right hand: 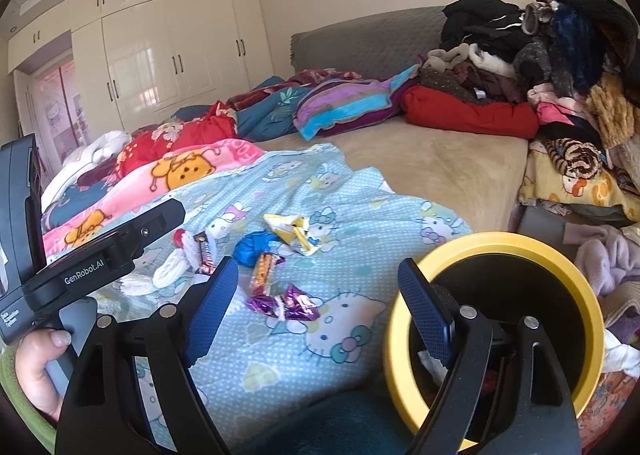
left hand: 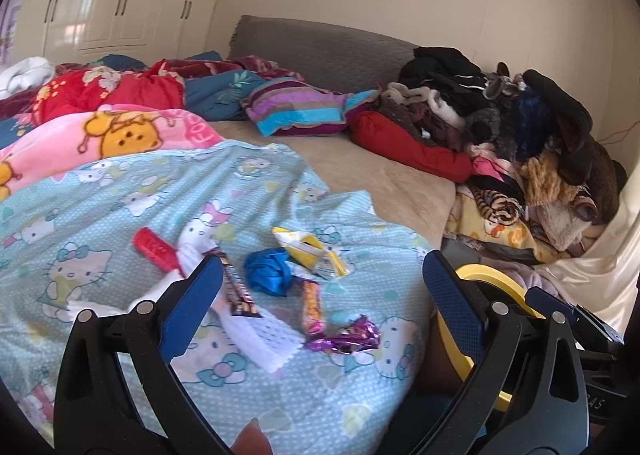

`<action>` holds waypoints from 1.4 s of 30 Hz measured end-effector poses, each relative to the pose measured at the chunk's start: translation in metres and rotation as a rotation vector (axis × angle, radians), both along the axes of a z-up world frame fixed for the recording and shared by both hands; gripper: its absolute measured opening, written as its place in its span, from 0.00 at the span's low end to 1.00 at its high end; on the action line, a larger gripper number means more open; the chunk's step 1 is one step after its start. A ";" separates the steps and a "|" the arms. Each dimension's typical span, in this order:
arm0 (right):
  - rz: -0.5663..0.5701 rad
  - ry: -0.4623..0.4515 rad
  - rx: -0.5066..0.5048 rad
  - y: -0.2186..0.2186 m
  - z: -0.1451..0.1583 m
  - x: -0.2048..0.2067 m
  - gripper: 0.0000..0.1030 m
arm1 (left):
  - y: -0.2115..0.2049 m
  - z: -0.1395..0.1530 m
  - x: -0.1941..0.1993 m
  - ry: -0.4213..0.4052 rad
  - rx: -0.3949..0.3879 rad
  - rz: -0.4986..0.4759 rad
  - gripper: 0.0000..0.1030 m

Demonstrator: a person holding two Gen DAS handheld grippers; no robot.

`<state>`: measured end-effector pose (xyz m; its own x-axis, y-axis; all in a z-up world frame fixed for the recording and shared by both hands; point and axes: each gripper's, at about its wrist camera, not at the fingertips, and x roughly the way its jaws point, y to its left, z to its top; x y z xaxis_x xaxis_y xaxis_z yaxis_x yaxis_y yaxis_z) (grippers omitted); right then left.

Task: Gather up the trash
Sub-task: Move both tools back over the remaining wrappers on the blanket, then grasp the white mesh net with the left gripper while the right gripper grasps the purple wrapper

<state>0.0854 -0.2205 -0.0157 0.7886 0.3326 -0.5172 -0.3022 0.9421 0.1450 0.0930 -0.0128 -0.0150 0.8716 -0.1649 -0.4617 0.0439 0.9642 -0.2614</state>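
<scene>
Right wrist view alone shows the yellow-rimmed bin [right hand: 496, 319] whole, with white scrap inside, plus the hand [right hand: 38, 367] on the left gripper's body; the left view catches only a slice of the rim and a red tube. Wrappers [left hand: 308, 275] lie bunched on the blue cat-print blanket [left hand: 120, 215] near the bed's front edge, bare beige sheet [right hand: 432, 171] behind, clothes heap [right hand: 560, 75] at right. Left gripper [left hand: 324, 295] and right gripper [right hand: 316, 295] both spread wide, empty, wrappers just ahead between the pads, bin beside the right pad.
</scene>
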 end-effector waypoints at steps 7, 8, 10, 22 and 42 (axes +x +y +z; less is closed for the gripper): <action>0.027 0.014 -0.005 0.021 -0.007 0.008 0.77 | 0.024 -0.002 -0.001 0.008 -0.010 0.052 0.89; 0.028 0.019 -0.008 0.023 -0.008 0.009 0.77 | 0.028 -0.003 -0.001 0.010 -0.012 0.059 0.89; 0.034 0.037 -0.004 0.029 -0.013 0.013 0.77 | 0.034 -0.004 -0.001 0.013 -0.014 0.074 0.89; 0.042 0.148 0.010 0.059 -0.041 0.037 0.78 | 0.068 -0.017 -0.006 0.043 -0.009 0.147 0.89; -0.049 0.411 0.016 0.067 -0.097 0.088 0.84 | 0.147 -0.071 -0.010 0.198 -0.097 0.351 0.89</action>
<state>0.1738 -0.1535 -0.1130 0.5324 0.3107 -0.7874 -0.1713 0.9505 0.2592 0.0833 0.1344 -0.0864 0.7784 0.0751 -0.6232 -0.3433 0.8821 -0.3225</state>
